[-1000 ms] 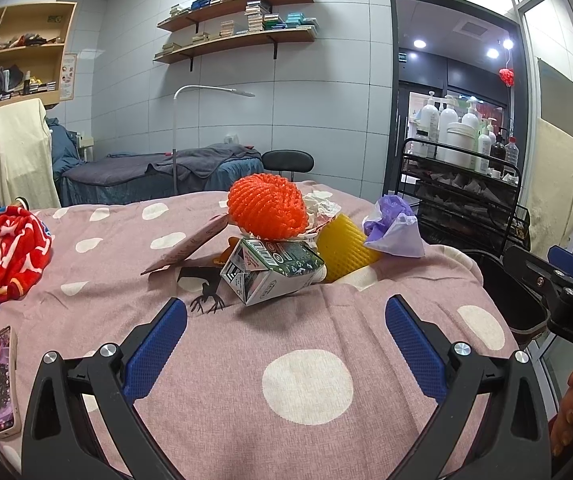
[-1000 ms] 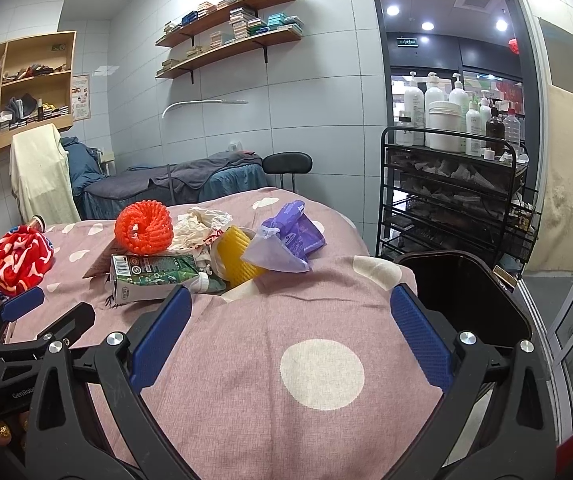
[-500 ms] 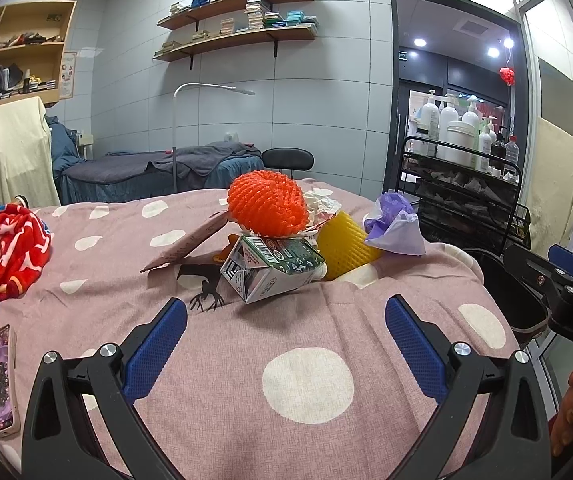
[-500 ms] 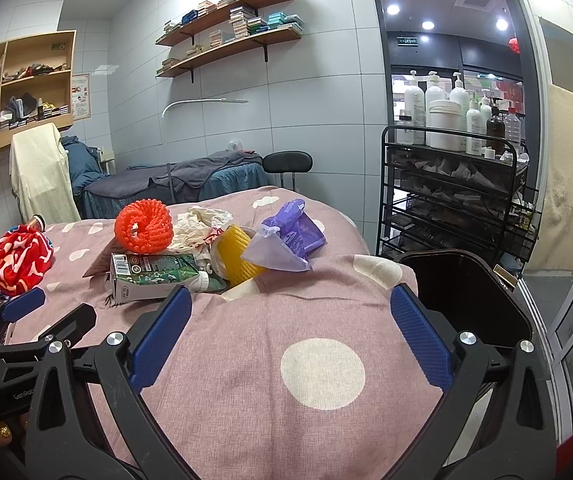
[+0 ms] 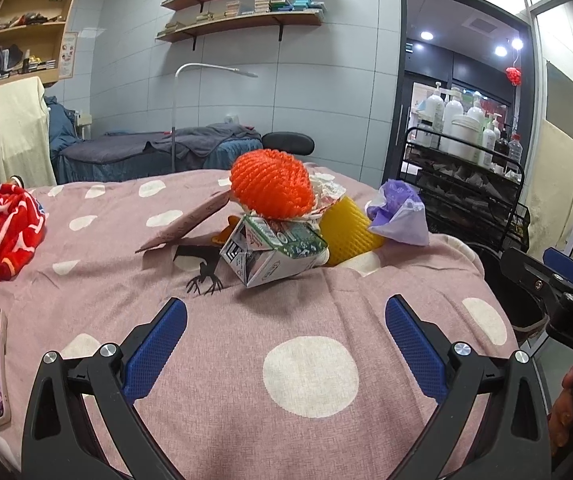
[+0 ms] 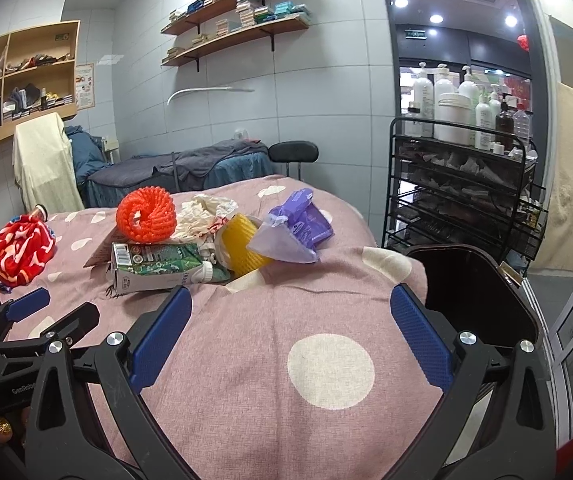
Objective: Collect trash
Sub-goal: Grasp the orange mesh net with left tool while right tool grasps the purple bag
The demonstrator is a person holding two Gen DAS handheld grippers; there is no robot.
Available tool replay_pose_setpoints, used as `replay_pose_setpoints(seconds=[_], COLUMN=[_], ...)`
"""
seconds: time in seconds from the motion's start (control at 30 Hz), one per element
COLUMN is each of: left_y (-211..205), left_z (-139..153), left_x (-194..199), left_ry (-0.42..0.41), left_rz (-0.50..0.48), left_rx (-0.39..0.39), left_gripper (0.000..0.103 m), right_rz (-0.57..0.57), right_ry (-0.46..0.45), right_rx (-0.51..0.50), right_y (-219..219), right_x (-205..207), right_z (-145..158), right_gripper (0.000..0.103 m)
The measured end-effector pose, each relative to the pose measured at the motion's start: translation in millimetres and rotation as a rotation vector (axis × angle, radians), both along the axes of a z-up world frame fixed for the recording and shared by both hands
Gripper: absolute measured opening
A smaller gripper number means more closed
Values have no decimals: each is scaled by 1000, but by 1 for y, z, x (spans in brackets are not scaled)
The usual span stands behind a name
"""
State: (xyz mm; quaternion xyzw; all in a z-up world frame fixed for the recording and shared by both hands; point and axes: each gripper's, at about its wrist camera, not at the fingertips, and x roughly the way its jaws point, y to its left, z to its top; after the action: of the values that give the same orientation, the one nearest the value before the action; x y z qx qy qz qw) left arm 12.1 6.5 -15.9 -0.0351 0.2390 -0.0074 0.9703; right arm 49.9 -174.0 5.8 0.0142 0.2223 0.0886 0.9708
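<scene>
Trash sits heaped at the centre of the left wrist view: an orange mesh ball (image 5: 272,184) atop a green carton (image 5: 274,250), with the left gripper (image 5: 286,344) spread wide and empty at the lower edge, seemingly lined up for a reach. In the right wrist view the pile lies centre-left, while the right gripper (image 6: 292,336), likewise spread and empty, hangs just beside the black bin (image 6: 474,280) at centre-right, probably the drop point.

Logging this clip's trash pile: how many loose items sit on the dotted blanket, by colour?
Orange: 1, foam net
Green and white: 1, carton
Yellow: 1, foam net
Purple: 1, plastic bag
White: 1, crumpled paper
Brown: 1, cardboard piece
Total: 6
</scene>
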Motion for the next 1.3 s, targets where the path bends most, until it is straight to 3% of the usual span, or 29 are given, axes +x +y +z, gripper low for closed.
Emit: replay_pose_setpoints(seconds=[0.1, 0.33, 0.47, 0.8, 0.93, 1.1, 1.17, 1.3], left_y=[2, 21, 27, 14, 20, 31, 32, 35], left_z=[-1, 3, 11, 35, 37, 35, 33, 25], left_x=[4, 24, 37, 89, 116, 135, 140, 141], left_ry=[12, 45, 39, 56, 116, 167, 188, 214], left_rz=[-15, -70, -93, -100, -83, -62, -63, -60], left_rx=[27, -22, -31, 68, 24, -77, -102, -120], left_gripper=[98, 98, 98, 97, 92, 79, 61, 45], right_rz=[58, 127, 117, 89, 95, 98, 99, 92], right_ry=[67, 130, 170, 217, 216, 217, 219, 221], right_rx=[-10, -25, -33, -54, -66, -73, -75, -81], right_y=[7, 20, 19, 16, 18, 18, 18, 17], right_x=[16, 47, 70, 101, 105, 110, 113, 119], right_z=[-4, -4, -2, -3, -4, -4, -5, -5], right_gripper=[98, 98, 98, 98, 98, 98, 98, 98])
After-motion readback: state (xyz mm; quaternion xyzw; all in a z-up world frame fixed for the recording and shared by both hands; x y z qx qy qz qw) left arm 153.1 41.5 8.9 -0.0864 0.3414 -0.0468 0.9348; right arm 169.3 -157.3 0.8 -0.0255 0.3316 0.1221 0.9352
